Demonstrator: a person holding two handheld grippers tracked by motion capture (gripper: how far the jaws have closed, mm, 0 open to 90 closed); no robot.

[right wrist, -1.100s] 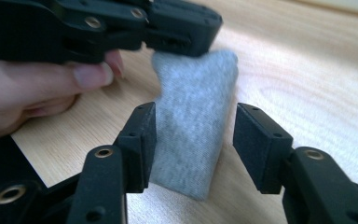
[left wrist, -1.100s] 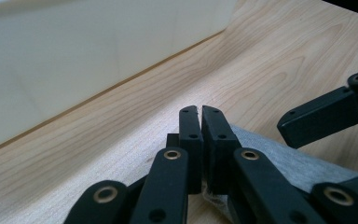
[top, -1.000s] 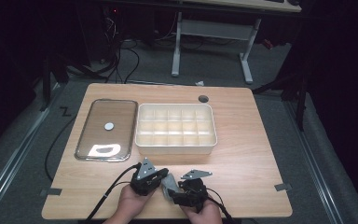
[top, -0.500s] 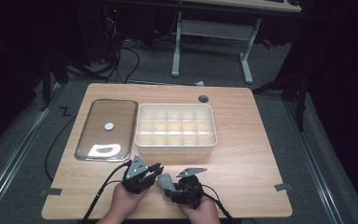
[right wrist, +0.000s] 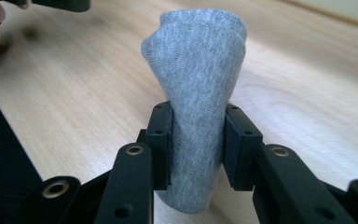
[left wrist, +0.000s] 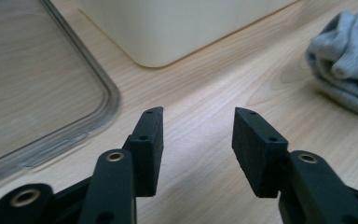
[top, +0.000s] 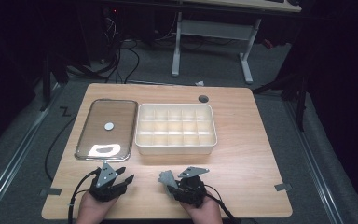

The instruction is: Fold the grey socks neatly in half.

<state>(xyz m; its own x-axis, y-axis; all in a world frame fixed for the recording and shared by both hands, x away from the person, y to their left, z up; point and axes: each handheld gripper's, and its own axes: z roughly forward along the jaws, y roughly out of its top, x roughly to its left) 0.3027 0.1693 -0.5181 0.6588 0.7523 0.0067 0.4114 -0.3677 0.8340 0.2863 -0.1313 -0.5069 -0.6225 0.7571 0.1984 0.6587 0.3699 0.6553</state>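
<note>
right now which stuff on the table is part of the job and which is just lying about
In the job:
grey sock, clamped in the right hand-held gripper
left hand-held gripper, jaws just opened, nothing between them

Lying about:
clear lid
compartment tray

One sock [right wrist: 198, 93], one box [top: 175, 140], one lid [top: 106, 128]

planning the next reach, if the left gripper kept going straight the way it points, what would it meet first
Probably the cream compartment box: the open left gripper aims over bare wood at its near corner, though depth is unclear. The clear lid lies off to its left.
</note>
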